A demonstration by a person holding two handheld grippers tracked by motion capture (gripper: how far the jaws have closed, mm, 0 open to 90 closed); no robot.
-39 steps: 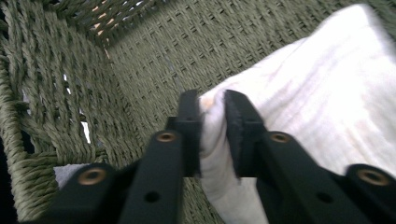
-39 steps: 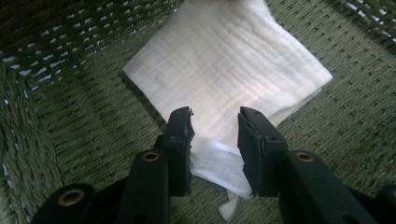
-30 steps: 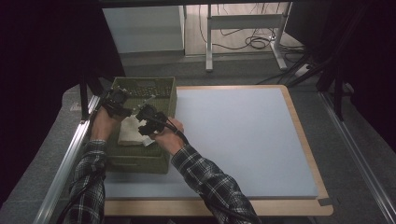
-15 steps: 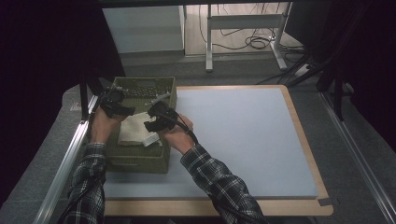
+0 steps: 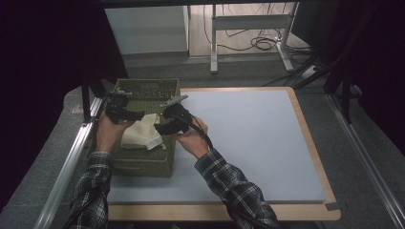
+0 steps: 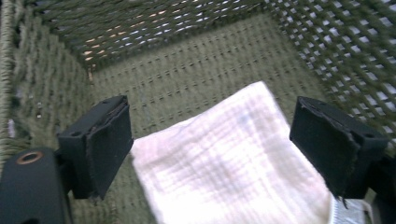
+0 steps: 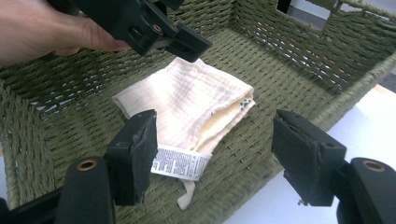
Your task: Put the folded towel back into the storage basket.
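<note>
On the floor of the woven basket [image 5: 143, 164] at the table's left edge lay the folded cloth [image 5: 141, 134], released, with the left gripper [image 5: 125, 113] and right gripper [image 5: 167, 125] just opened and empty, so it rested flat.

Has a pale blue mat [image 5: 248, 138] on a wooden board [image 5: 215, 212] right of the right claw [image 5: 161, 124], white desk legs [image 5: 213, 43] and black cables [image 5: 260, 43] far beyond it.
</note>
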